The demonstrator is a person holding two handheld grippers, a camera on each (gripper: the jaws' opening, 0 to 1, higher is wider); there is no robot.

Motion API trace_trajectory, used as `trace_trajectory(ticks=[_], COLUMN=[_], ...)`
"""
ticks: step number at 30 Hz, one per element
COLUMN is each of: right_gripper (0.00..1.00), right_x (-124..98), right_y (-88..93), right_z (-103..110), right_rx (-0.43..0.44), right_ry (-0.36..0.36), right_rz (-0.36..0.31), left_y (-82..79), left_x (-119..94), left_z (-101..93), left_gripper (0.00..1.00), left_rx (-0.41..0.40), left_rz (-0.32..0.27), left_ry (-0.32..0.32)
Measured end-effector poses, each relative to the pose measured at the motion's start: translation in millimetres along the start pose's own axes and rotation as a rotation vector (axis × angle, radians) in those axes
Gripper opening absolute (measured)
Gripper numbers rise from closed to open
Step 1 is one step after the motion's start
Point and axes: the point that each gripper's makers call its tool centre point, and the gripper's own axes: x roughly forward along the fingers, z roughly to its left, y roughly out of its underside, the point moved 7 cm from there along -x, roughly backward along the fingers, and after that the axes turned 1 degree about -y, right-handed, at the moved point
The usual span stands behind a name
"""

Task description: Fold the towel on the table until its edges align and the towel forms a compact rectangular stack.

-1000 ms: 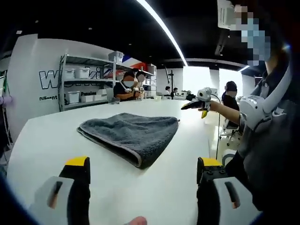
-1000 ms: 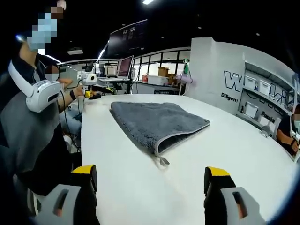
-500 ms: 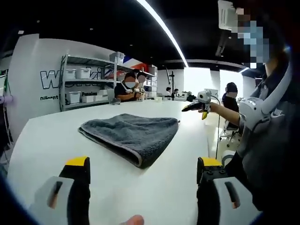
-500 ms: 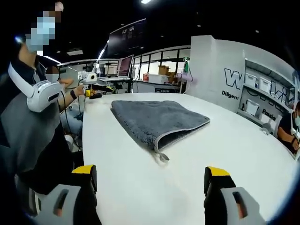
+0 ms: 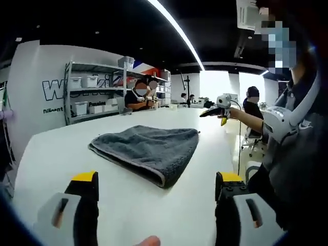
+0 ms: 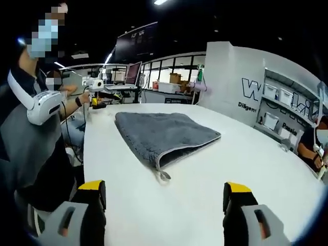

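My left gripper (image 5: 156, 192) has its jaws spread wide, nothing between them, hovering over the near edge of the white table (image 5: 61, 148). My right gripper (image 6: 164, 201) is likewise spread and empty. Beyond both lies the grey towel (image 5: 148, 148), folded flat on the table, well apart from the jaws; in the right gripper view a small loop tag (image 6: 163, 175) sticks out at its near corner. Far behind stand shelves (image 5: 89, 95) with bins, and seated people beyond the table.
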Motion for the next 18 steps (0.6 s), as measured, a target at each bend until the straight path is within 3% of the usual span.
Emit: trace_trajectory(ticks=[9, 15, 18], right_gripper=[0.96, 0.91, 0.91], right_x=[-2.5, 14.6, 28.4], right_y=[-17.4, -32.0, -39.8], right_z=[-36.1, -71.1, -92.1], right_rx=[-0.048, -0.054, -0.059], right_ry=[-0.015, -0.044, -0.059], right_rz=[0.026, 0.018, 0.031], left_y=[-22.3, -17.9, -17.2], left_x=[13.9, 39.2, 55.1], left_z=[59.4, 99.7, 115.6], left_gripper=[0.92, 0.89, 0.85], left_rx=[0.061, 0.089, 0.098], left_rz=[-0.021, 0.072, 0.09], left_ry=[0.04, 0.031, 0.039])
